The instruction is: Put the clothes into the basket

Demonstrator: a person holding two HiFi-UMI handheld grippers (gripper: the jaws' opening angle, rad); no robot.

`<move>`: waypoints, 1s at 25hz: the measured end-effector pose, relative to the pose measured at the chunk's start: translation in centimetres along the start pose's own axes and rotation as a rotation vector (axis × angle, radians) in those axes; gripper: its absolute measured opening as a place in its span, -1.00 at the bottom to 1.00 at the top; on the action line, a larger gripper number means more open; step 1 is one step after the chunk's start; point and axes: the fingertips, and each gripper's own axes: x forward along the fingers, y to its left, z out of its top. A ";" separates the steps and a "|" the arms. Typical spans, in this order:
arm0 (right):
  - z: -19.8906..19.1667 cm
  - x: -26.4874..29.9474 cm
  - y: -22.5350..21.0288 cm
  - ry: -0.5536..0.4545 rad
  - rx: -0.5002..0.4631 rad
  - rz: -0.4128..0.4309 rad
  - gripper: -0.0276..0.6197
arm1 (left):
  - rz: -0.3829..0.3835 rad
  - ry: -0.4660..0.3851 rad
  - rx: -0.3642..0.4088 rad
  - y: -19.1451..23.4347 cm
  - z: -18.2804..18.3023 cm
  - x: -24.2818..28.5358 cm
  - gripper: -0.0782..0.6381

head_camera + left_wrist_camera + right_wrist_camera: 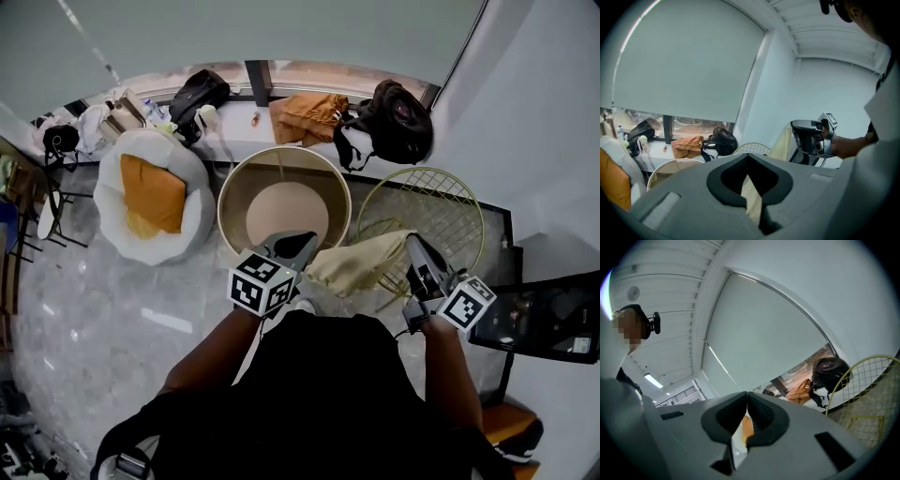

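Head view: the cream cloth spans left-to-right at centre, held between left gripper and right gripper — round basket just upper-left, nearer the left; left gripper view: jaws pinching cloth; right gripper view: jaws pressed together.

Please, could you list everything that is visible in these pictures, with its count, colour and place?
cloth: one, pale yellow, between the two grippers
round basket: one, beige, floor, centre
wire basket: one, yellow, right of the round basket
beanbag: one, white, left of the round basket
cushion: one, orange, on the beanbag
bags: two, black, window sill
garment: one, brown, sill, between the bags
left gripper: one, grey, shut on the cloth
right gripper: one, grey, shut on the cloth
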 end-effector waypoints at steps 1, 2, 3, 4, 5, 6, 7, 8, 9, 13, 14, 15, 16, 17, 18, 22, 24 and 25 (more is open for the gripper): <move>-0.5 0.3 0.6 0.016 0.001 0.023 -0.84 | 0.018 -0.003 -0.008 0.0 -0.3 -0.5 -0.78; -0.9 0.5 1.2 0.033 0.000 0.047 -0.84 | 0.037 -0.006 -0.018 0.1 -0.6 -0.9 -0.78; -1.3 0.7 1.8 0.052 -0.001 0.071 -0.84 | 0.058 -0.011 -0.029 0.0 -0.9 -1.3 -0.78; -1.6 0.7 2.3 0.073 -0.006 0.095 -0.84 | 0.080 -0.018 -0.042 -0.1 -1.2 -1.7 -0.78; -2.0 0.6 2.9 0.095 -0.012 0.116 -0.84 | 0.102 -0.026 -0.055 -0.3 -1.4 -2.0 -0.78; -2.3 0.4 3.4 0.117 -0.023 0.135 -0.84 | 0.123 -0.035 -0.069 -0.6 -1.7 -2.4 -0.78; -2.6 0.1 3.8 0.140 -0.036 0.152 -0.84 | 0.143 -0.045 -0.083 -0.9 -1.8 -2.7 -0.78; -2.9 -0.3 4.3 0.163 -0.052 0.166 -0.84 | 0.161 -0.054 -0.097 -1.4 -2.0 -2.9 -0.78; -3.2 -0.7 4.6 0.185 -0.071 0.178 -0.84 | 0.175 -0.063 -0.110 -2.0 -2.1 -3.1 -0.78; -4.2 -2.8 5.4 0.243 -0.115 0.220 -0.84 | 0.197 -0.073 -0.142 -5.9 -3.5 -3.3 -0.78; -4.5 -3.4 5.4 0.249 -0.115 0.229 -0.84 | 0.201 -0.073 -0.146 -6.9 -4.0 -3.3 -0.78; -4.8 -4.0 5.4 0.256 -0.115 0.236 -0.84 | 0.208 -0.073 -0.150 -7.8 -4.5 -3.5 -0.78; -5.2 -4.6 5.3 0.264 -0.114 0.241 -0.84 | 0.218 -0.073 -0.156 -8.7 -5.1 -3.8 -0.78; -5.7 -5.2 5.2 0.274 -0.112 0.245 -0.84 | 0.231 -0.072 -0.162 -9.5 -5.8 -4.2 -0.78; -6.2 -5.8 5.1 0.285 -0.107 0.247 -0.84 | 0.248 -0.070 -0.169 -10.1 -6.5 -4.7 -0.78; -8.4 -8.0 5.1 0.325 -0.087 0.271 -0.84 | 0.329 -0.068 -0.198 -12.1 -9.0 -7.2 -0.78; -9.0 -8.8 5.4 0.337 -0.086 0.292 -0.84 | 0.364 -0.075 -0.203 -13.0 -9.9 -8.4 -0.78; -9.3 -9.1 5.7 0.344 -0.088 0.301 -0.84 | 0.381 -0.075 -0.203 -13.5 -10.4 -9.1 -0.78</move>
